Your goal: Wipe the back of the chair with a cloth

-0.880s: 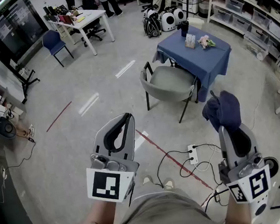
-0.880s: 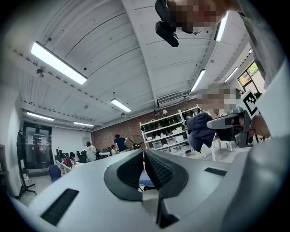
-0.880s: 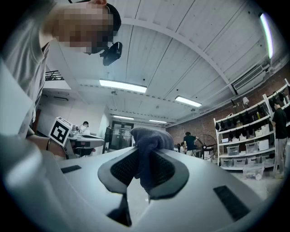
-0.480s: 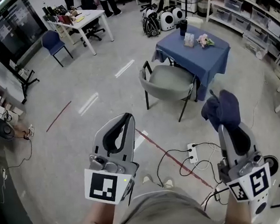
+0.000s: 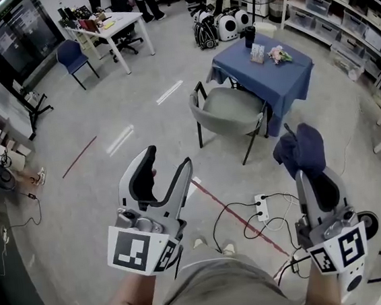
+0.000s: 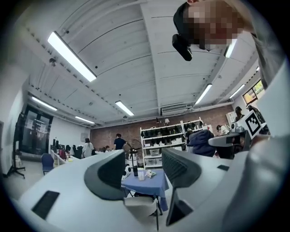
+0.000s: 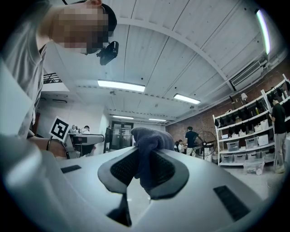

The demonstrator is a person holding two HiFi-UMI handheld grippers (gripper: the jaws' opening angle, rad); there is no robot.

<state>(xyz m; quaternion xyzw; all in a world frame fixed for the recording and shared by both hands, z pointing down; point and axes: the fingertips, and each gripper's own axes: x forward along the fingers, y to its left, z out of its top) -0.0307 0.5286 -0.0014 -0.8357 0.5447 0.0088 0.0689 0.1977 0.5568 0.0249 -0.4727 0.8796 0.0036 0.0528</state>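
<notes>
The grey chair (image 5: 230,114) with black legs stands on the floor ahead of me, pushed up to a table with a blue cover (image 5: 284,77). My right gripper (image 5: 308,168) is shut on a dark blue cloth (image 5: 302,149), which bunches over its tips; the cloth (image 7: 147,140) fills the jaws in the right gripper view. My left gripper (image 5: 169,156) is open and empty, well short of the chair. Between its spread jaws in the left gripper view (image 6: 144,170) I see the chair (image 6: 140,204) and the blue table (image 6: 149,179) far off.
A white power strip (image 5: 262,208) with black cables lies on the floor between me and the chair, beside a red tape line (image 5: 227,207). Storage shelves (image 5: 339,18) line the right side. A white table (image 5: 106,25) and a blue chair (image 5: 72,56) stand far left.
The left gripper's jaws have swung apart from shut to wide open. The right gripper with the cloth has stayed where it was.
</notes>
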